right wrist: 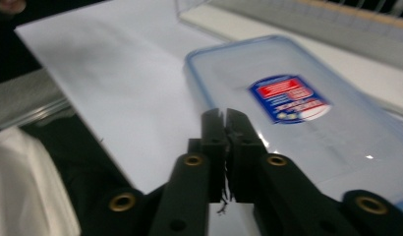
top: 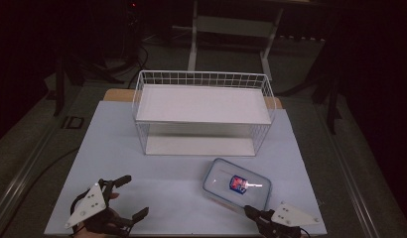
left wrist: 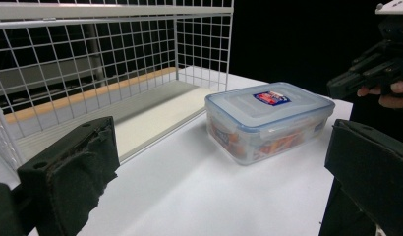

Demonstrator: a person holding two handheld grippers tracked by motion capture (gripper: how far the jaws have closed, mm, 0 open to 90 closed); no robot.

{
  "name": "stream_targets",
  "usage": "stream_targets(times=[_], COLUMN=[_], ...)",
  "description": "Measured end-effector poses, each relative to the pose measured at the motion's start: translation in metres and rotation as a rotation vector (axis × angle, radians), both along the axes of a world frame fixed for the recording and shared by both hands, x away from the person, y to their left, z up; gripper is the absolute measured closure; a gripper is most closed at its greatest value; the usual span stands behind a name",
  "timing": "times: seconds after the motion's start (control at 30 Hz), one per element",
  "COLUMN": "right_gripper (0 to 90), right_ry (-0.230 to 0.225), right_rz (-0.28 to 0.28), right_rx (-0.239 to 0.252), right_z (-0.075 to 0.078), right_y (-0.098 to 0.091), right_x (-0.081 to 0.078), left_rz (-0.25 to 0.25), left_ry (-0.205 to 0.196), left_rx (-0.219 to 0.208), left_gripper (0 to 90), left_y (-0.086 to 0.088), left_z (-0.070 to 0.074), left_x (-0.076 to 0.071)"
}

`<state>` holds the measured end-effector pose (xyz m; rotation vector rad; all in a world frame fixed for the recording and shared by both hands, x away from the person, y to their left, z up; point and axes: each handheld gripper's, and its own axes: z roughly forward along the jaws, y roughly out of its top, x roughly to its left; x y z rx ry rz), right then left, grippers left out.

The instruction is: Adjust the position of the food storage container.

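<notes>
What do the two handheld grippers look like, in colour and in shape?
Both grippers are black with two jaws. The left gripper and the right gripper each carry a grey three-cornered plate with small holes. Brass-coloured rivets mark the right jaws; the left pads look rough and worn.

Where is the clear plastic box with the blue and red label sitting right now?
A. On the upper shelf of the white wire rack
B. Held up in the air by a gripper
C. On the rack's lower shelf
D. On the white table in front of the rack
D: the plastic box rests flat on the table, in front of the wire rack, whose two shelves hold nothing.
</notes>
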<state>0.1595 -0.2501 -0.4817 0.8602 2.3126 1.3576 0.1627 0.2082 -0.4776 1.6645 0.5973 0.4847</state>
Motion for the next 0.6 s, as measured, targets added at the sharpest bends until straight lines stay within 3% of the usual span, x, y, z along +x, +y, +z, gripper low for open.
stream_targets(times=[0.03,0.2,0.47,0.6], right_gripper=[89.8,89.9,90.0,90.0], right_ry=[0.023,0.077,0.118,0.125], right_rz=[0.027,0.037,0.006,0.005], right_rx=[-0.014,-0.035,-0.105,-0.101], right_z=[-0.003,-0.011,-0.018,-0.018], right_y=[0.002,0.003,0.003,0.003], right_x=[0.001,0.005,0.011,0.011], left_rz=[-0.001,-0.005,-0.005,-0.006], left_ry=[-0.001,0.0,0.003,0.003], left_rx=[-0.001,0.004,0.008,0.006], left_gripper=[0.0,0.0,0.0,0.0], left_y=[0.0,0.0,0.0,-0.001], left_z=[0.0,0.0,-0.001,-0.001], left_x=[0.0,0.0,0.001,0.001])
